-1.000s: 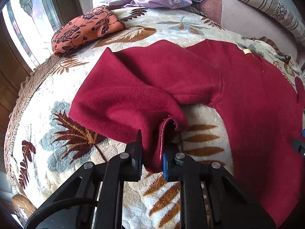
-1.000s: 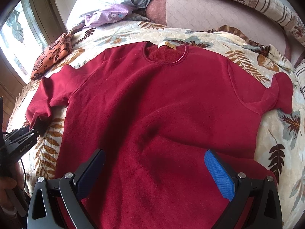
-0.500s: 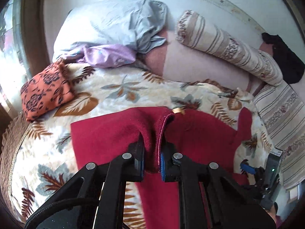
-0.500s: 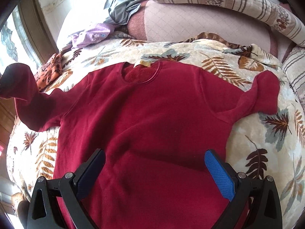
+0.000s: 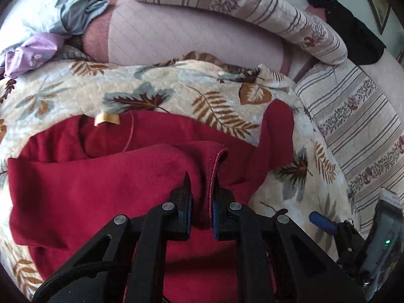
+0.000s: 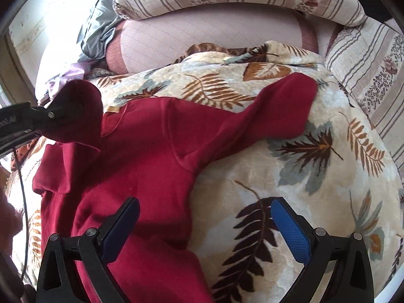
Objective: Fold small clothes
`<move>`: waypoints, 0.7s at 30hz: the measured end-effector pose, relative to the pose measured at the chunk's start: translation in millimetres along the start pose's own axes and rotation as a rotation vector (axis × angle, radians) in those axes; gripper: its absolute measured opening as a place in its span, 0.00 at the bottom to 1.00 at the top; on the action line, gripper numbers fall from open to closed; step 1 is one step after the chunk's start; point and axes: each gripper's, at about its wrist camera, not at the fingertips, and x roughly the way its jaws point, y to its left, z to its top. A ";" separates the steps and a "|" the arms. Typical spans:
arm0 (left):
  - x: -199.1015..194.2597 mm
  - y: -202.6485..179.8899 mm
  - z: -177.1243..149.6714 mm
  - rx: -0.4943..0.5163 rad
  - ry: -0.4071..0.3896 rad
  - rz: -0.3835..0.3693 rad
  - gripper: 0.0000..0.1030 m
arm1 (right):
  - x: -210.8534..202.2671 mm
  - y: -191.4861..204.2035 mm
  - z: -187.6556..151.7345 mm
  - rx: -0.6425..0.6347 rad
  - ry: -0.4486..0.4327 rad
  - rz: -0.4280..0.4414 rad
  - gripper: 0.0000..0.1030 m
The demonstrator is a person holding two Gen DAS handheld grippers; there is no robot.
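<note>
Presently, findings as follows.

Garment: red sweater [image 6: 151,156] is lying on the leaf-print blanket [image 6: 315,176] covering the bed, neck opening pointing toward the head of the bed, a tan label [image 5: 106,119] showing inside the collar.

Left gripper: left gripper [image 5: 201,199] is holding the left sleeve cuff [image 5: 209,161]; its jaws are pressing together on the hemmed edge, with fabric bunching between the blue pads. In the right wrist view the same gripper [image 6: 54,113] is appearing at the left edge, raised above the blanket, with the cuff draping over it.

Left sleeve: it is lying folded inward across the chest of the sweater, reaching just beside the collar, not flat.

Right sleeve: right sleeve [image 6: 282,106] is lying spread outward on the blanket toward the right side of the bed, wrinkling at the armpit.

Right gripper: right gripper [image 6: 204,224] is hovering over the lower right side seam of the sweater; its jaws are standing wide apart, gripping nothing, one finger over red fabric and the other over bare blanket.

Head of bed: striped bolster [image 5: 252,7] is resting on a pink pillow [image 5: 176,38]; grey cloth [image 5: 75,2] and lilac cloth [image 5: 35,53] are lying at the far left corner.

Far right corner: black cloth [image 5: 353,35] is lying beyond the bolster.
</note>
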 end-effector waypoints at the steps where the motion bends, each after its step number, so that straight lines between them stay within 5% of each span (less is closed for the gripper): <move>1: 10.4 -2.0 -3.3 0.003 0.015 0.000 0.10 | 1.3 -5.9 -0.1 0.005 0.004 -0.010 1.00; 8: 21.0 17.1 -10.1 -0.048 0.081 -0.036 0.13 | 14.1 -27.9 5.7 0.061 0.021 0.008 1.00; 10: 8.0 24.8 -10.5 -0.045 0.077 -0.036 0.25 | 16.1 -24.1 9.5 0.051 0.012 0.036 1.00; 12: -14.4 36.2 -13.2 -0.041 0.040 -0.029 0.58 | 17.5 -14.8 15.3 0.025 -0.001 0.062 1.00; 17: -62.9 81.7 -30.0 -0.113 -0.040 -0.026 0.65 | 21.6 15.2 29.7 -0.032 -0.042 0.111 1.00; 21: -88.9 128.9 -54.0 -0.171 -0.096 0.150 0.65 | 37.8 40.6 39.1 -0.085 -0.027 0.125 1.00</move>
